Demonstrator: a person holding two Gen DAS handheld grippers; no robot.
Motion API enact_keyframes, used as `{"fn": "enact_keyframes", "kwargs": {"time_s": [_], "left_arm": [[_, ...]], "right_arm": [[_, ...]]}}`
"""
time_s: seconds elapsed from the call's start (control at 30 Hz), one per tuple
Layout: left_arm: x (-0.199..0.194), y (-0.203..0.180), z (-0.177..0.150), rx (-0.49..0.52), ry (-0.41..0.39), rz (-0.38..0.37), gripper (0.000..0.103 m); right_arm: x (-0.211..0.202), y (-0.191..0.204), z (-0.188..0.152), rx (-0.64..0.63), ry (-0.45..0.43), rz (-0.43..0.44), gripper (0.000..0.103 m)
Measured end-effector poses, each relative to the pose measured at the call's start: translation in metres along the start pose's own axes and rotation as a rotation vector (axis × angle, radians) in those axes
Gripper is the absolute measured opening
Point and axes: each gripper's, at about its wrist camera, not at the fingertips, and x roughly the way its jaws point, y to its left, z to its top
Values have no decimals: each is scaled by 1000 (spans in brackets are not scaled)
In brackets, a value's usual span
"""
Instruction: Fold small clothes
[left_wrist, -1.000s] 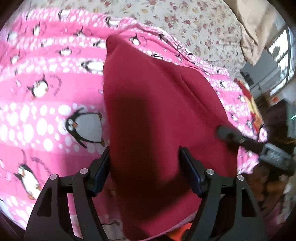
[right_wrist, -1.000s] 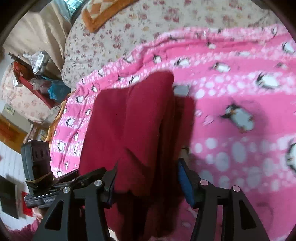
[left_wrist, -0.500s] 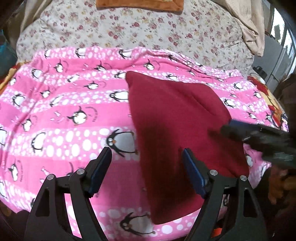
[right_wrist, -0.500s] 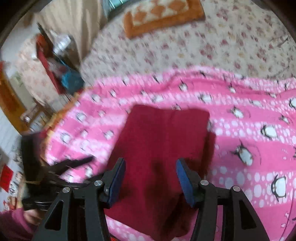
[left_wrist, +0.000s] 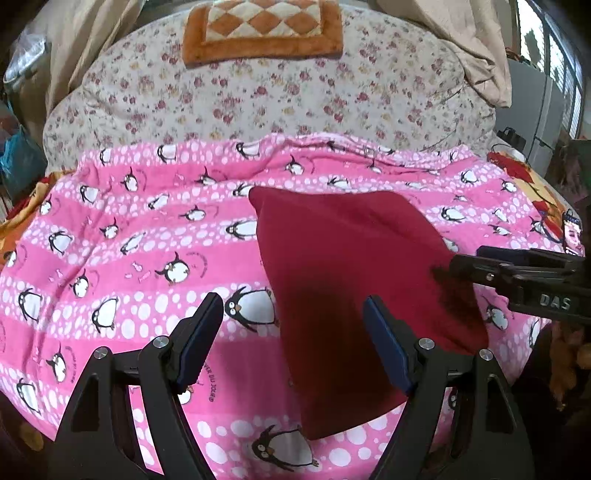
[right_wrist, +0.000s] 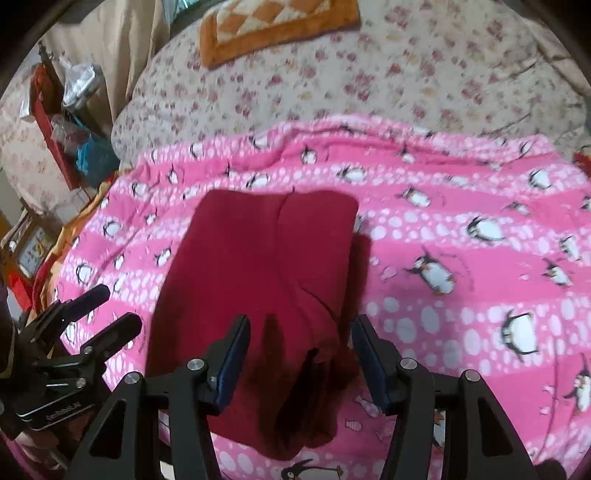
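Note:
A dark red garment lies folded flat as a long rectangle on the pink penguin blanket; it also shows in the right wrist view. My left gripper is open and empty, held above the garment's near left edge. My right gripper is open and empty, above the garment's near end. The right gripper shows from the side in the left wrist view, at the garment's right edge. The left gripper shows in the right wrist view, left of the garment.
A floral quilt lies behind the blanket, with an orange checked cushion on it. Beige fabric hangs at the back right. A red shelf with bags stands at the far left of the right wrist view.
Both grippers have pulled back and risen from the garment, which was between the jaws one second ago. The garment now lies flat and more of the bed shows.

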Motion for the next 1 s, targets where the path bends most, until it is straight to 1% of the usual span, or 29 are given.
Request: {"fn": "enact_keyframes", "kwargs": {"time_s": [0.03,0.07,0.1,0.2,0.5,0.67,1.0], "left_arm": [[-2,-1,0,1,-6,2,79],[-4,-1,1,4,-11,5,79],[-7,-2,1,7,-19,9,79],[-16,-4,1,14,-46,34,79],[-35,2,0,-23,-90,39,79],[-36,3,-1,-45,-83,51,79],[-28,15,-8,-110,-61,79,79]], "right_arm": [[-6,3,-1,-3,-19,-12,61],[-13,6,-2,-8,-43,-21,70],[-18,9,-3,-11,-60,-25,75],[-27,19,-4,-29,-86,-43,76],[-34,35,-10,-29,-89,-48,77],[-37,41,-16,-59,-100,-91,78],[-35,45,-20,-71,-86,-107,81]]}}
